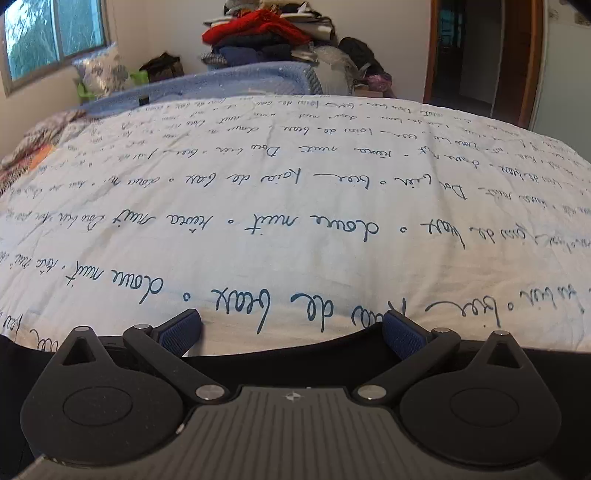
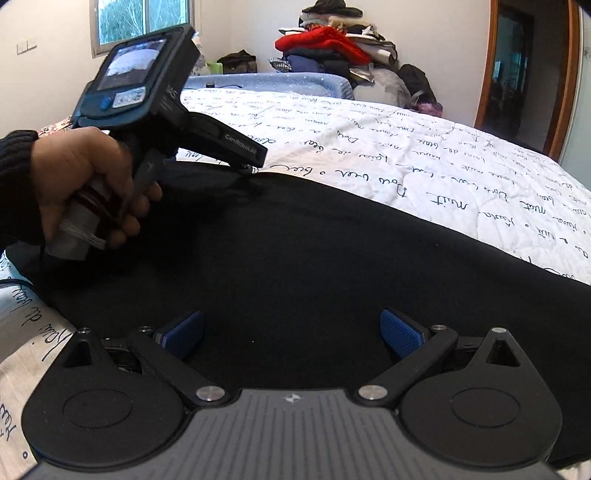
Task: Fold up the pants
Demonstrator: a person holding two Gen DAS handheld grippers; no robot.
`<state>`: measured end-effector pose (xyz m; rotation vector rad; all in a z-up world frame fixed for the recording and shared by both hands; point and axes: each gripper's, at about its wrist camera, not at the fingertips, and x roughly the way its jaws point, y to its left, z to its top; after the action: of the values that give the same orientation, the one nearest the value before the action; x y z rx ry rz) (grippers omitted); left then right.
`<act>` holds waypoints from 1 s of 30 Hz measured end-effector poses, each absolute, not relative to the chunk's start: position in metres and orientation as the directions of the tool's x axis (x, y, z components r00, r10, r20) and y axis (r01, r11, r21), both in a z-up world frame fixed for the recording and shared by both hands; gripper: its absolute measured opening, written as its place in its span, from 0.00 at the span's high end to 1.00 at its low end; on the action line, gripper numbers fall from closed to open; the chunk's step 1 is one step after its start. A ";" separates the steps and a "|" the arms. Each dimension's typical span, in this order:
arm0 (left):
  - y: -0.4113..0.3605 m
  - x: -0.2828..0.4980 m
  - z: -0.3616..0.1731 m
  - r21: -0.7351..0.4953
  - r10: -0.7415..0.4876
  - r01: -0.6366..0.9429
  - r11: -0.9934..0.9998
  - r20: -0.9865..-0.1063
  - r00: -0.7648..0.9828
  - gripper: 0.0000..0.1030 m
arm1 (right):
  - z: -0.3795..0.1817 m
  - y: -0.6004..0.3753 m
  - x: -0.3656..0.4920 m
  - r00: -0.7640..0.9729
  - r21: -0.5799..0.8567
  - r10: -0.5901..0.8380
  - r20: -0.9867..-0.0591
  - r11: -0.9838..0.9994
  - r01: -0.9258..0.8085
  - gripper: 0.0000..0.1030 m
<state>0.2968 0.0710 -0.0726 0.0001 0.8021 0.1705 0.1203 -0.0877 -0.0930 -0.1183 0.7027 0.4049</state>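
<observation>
Black pants (image 2: pixel 295 251) lie spread flat across the white bedspread with blue handwriting (image 2: pixel 443 166). In the right wrist view my right gripper (image 2: pixel 291 334) is open, its blue pads low over the middle of the pants. The left gripper (image 2: pixel 245 162), held in a hand, is at the pants' far edge with its tips down at the fabric. In the left wrist view my left gripper (image 1: pixel 291 332) is open, and the pants' edge (image 1: pixel 295 350) lies just under and between its fingers, with bare bedspread (image 1: pixel 295 221) ahead.
A pile of folded clothes with a red item (image 1: pixel 258 26) stands beyond the bed's far end, next to a blue blanket (image 1: pixel 221 81). A window (image 1: pixel 48 37) is at the far left, a wooden door frame (image 1: pixel 517 55) at the right. Patterned cloth (image 1: pixel 40 136) lies on the bed's left edge.
</observation>
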 end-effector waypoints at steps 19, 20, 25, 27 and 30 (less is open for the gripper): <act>0.140 0.106 -0.031 -0.242 0.121 -0.324 0.915 -0.600 0.791 0.01 | -0.056 -0.032 0.288 0.345 0.168 0.613 -0.711 0.625 -0.763 0.02; 0.144 0.106 -0.036 -0.257 0.111 -0.329 0.908 -0.610 0.784 0.01 | -0.061 -0.024 0.287 0.341 0.138 0.591 -0.731 0.617 -0.775 0.05; 0.147 0.101 -0.051 -0.238 0.115 -0.323 0.916 -0.614 0.781 0.01 | -0.066 -0.023 0.289 0.383 0.046 0.545 -0.746 0.616 -0.786 0.47; 0.143 0.101 -0.052 -0.215 0.120 -0.308 0.927 -0.607 0.786 0.00 | -0.068 -0.032 0.310 0.366 0.091 0.556 -0.747 0.630 -0.771 0.47; 0.142 0.101 -0.053 -0.206 0.123 -0.305 0.930 -0.606 0.786 0.01 | -0.064 -0.032 0.312 0.432 0.031 0.525 -0.733 0.660 -0.750 0.44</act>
<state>0.1012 0.1424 -0.0527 -0.3031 0.6272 0.2343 0.3122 -0.0320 -0.0643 -0.3214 0.7854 0.8121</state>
